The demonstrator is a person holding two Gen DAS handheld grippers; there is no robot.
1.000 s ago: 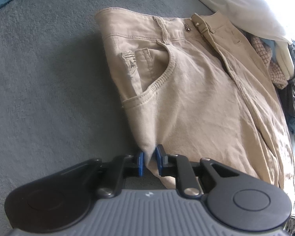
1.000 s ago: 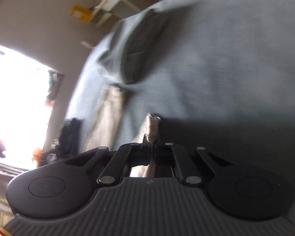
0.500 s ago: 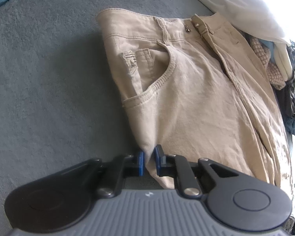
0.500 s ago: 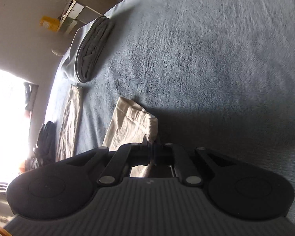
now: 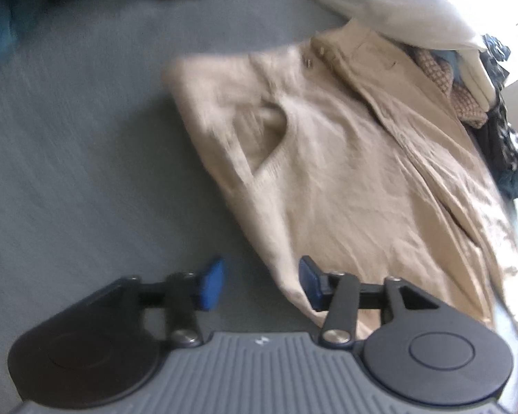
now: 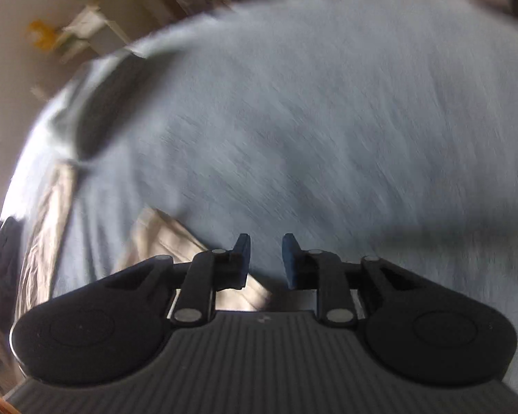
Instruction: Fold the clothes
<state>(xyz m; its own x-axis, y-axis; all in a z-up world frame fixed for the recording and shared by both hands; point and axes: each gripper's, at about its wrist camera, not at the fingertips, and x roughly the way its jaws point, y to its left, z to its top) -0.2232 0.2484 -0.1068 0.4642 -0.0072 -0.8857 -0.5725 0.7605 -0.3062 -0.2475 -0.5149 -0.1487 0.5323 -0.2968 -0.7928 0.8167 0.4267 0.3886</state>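
Observation:
A pair of beige trousers (image 5: 345, 179) lies flat on the grey blanket (image 5: 79, 158), waistband at the far end, front pocket up. My left gripper (image 5: 260, 281) is open; the near edge of the trousers lies between its blue pads, against the right one. My right gripper (image 6: 266, 257) is open and empty over the blanket; a beige trouser end (image 6: 162, 238) lies just left of and below its left finger. Both views are blurred by motion.
A white pillow (image 5: 407, 7) and a heap of mixed clothes (image 5: 493, 110) lie at the far right of the left wrist view. A folded dark garment (image 6: 100, 110) and another beige piece (image 6: 45, 227) lie on the blanket's left in the right wrist view.
Both grippers have opened and let go of the trousers. The left gripper has pulled back and shifted left; the right gripper has swung, and its trouser end has dropped to the blanket.

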